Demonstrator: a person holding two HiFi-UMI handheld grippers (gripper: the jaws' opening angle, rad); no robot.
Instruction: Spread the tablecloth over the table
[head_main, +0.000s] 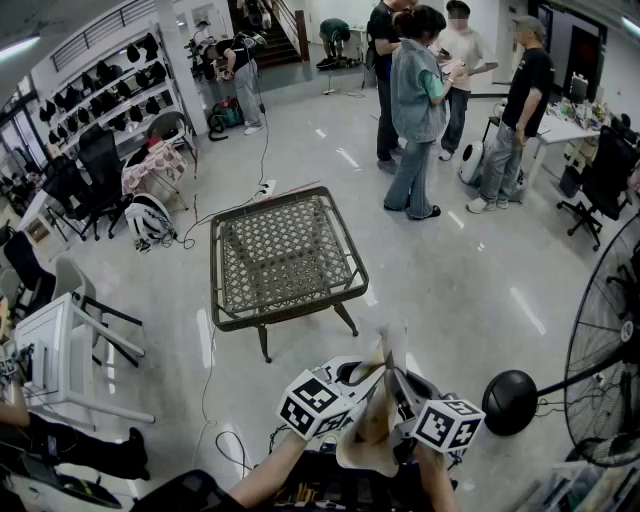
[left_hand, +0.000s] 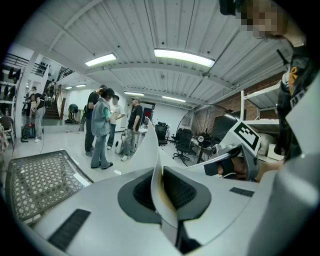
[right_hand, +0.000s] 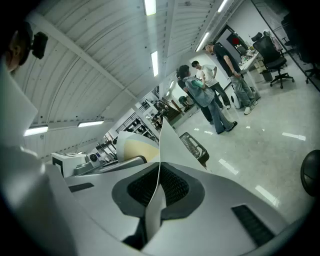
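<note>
Holding the tablecloth (head_main: 372, 435) up in both grippers, with the left gripper (head_main: 370, 370) and the right gripper (head_main: 402, 388) close side by side at the bottom of the head view.

Pinching a thin fold of the pale cloth with the left fingers (left_hand: 184, 191): pressed together on it, with the sheet rising out from between the dark pads and curling away to the left.

Much the same on the right — clamping an edge of the cloth with the right fingers (right_hand: 176, 186), shut tight on it, with a narrow sheet standing up from the pinch.

Seen from the head view, hanging bunched and folded between the two grippers, cream on the inside, not opened out. Well apart from the bench (head_main: 288, 312) and not yet laid on it.

Straight ahead on the glossy floor (head_main: 450, 290) — dark-framed, with a woven lattice top. Beyond it, a group of people (head_main: 415, 110) on their feet. Off to the right, a large fan (head_main: 610, 340) on a round dark base.
</note>
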